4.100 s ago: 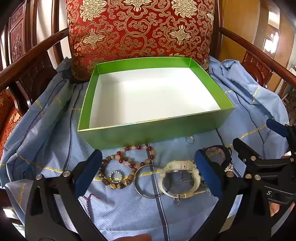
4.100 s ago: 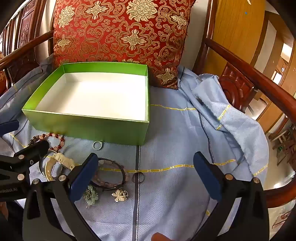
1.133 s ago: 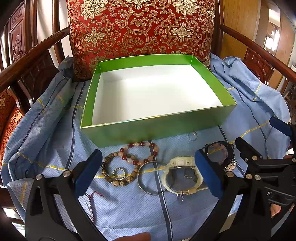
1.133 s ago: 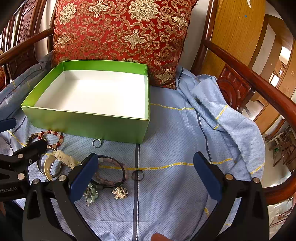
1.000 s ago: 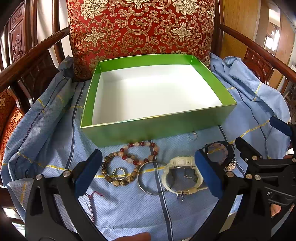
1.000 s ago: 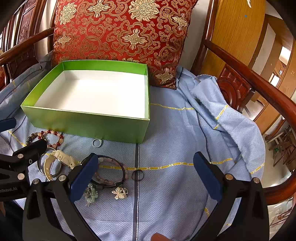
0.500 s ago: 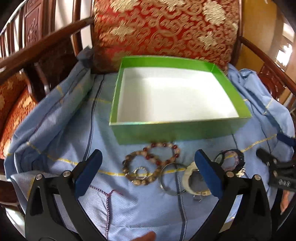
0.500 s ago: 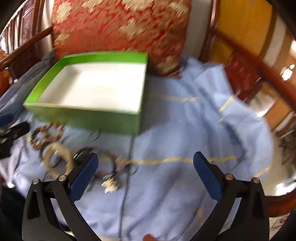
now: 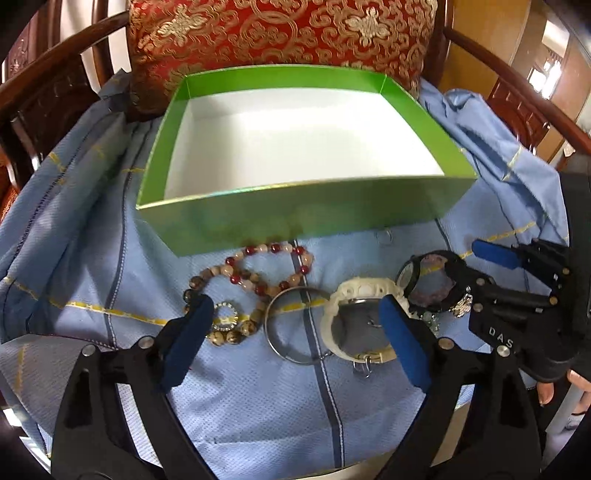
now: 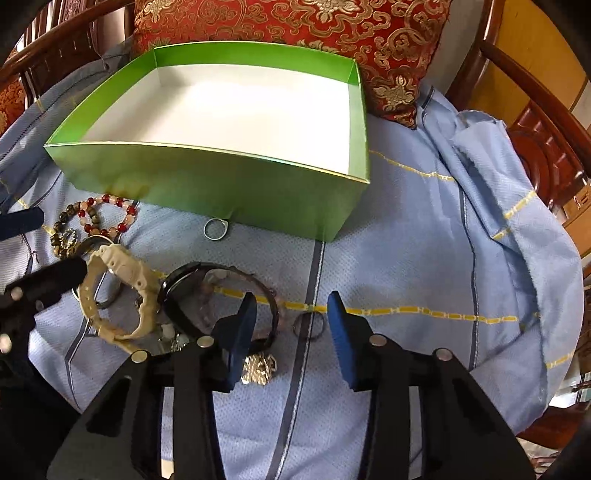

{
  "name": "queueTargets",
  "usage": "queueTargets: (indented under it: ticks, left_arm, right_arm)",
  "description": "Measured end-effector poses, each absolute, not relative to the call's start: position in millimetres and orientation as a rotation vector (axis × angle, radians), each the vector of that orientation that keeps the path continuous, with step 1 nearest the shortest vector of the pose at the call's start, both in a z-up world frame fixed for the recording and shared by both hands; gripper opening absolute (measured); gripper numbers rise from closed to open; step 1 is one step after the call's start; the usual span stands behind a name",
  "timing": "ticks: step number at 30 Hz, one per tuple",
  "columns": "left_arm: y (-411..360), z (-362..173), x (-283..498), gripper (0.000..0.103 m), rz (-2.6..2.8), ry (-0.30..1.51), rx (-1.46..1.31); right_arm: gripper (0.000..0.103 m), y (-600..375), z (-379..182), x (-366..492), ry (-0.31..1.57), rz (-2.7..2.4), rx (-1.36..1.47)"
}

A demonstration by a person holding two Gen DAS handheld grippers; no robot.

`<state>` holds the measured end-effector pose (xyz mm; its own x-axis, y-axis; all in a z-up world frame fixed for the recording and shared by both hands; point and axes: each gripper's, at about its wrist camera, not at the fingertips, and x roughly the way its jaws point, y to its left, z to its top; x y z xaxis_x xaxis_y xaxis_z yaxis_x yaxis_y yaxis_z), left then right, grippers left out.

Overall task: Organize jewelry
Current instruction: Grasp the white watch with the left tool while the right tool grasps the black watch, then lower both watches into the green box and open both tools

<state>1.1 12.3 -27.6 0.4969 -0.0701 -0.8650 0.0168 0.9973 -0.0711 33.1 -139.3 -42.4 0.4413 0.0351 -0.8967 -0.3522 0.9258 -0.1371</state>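
Two grippers are over the blue cloth (image 9: 92,280), both mine. My left gripper (image 9: 295,328) is spread wide and holds nothing; between its blue pads (image 9: 184,343) lie a steel bangle (image 9: 275,325) and a cream watch (image 9: 364,291). My right gripper (image 10: 291,325) is partly closed, still with a clear gap, and grips nothing; a small dark ring (image 10: 309,325) lies on the cloth between its pads (image 10: 341,332).

The only writing I can read is "DAS" (image 9: 500,338), in pale letters on the right gripper's black body, seen from the left view.

The green box (image 9: 295,210) sits on the far side of the cloth, white inside and empty, against the red cushion (image 9: 280,33). Near its front wall lie a red-and-white bead bracelet (image 9: 273,258), a brown bead bracelet (image 9: 229,334) and a sparkly ring (image 9: 226,318).

Only the right view shows the dark ring, a silver ring (image 10: 216,229) just beside the box's front wall, and a silver brooch (image 10: 260,365) by the left pad. It also shows the whole dark bracelet (image 10: 221,299), which the left view half hides behind the right gripper. The left view alone shows my fingertips (image 9: 545,391) at the right edge.
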Motion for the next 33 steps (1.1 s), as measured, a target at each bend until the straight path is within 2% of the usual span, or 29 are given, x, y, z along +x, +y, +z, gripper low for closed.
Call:
queueTargets:
  ticks: [2,4,5,6,8,10,11,20,26,33]
  left_arm:
    - [10,-30,1,0.086,-0.065,1.062,-0.051]
    - [6,-36,3,0.077,-0.072,1.087,-0.040]
    - [4,-40,5,0.061,-0.072,1.103,-0.035]
    - [2,-45,7,0.039,-0.073,1.126,-0.032]
    - [1,-55,10,0.022,-0.078,1.167,-0.039]
    - [1,-55,11,0.011,-0.104,1.166,-0.061]
    - [1,-54,10,0.009,-0.109,1.162,-0.067]
    - [48,-35,6,0.008,-0.036,1.082,-0.234]
    - [44,-33,7,0.010,-0.006,1.083,-0.201]
    - [58,-6,1,0.010,-0.027,0.976,-0.228]
  right_arm:
    - [0.032,-136,-44,36,1.092,0.243,-0.343]
    - [0.021,-133,-47,37,1.099,0.244,-0.354]
    - [0.012,-131,-48,37,1.101,0.250,-0.353]
    - [0.007,-130,-49,36,1.106,0.256,-0.352]
    - [0.005,-128,-50,34,1.101,0.261,-0.364]
    - [0.004,-128,-48,30,1.089,0.269,-0.365]
    - [0.004,-129,-47,28,1.085,0.275,-0.356]
    - [0.004,-152,-24,28,1.042,0.240,-0.288]
    - [0.004,-151,-27,28,1.052,0.249,-0.297]
    - [0.005,-150,-11,32,1.037,0.297,-0.230]
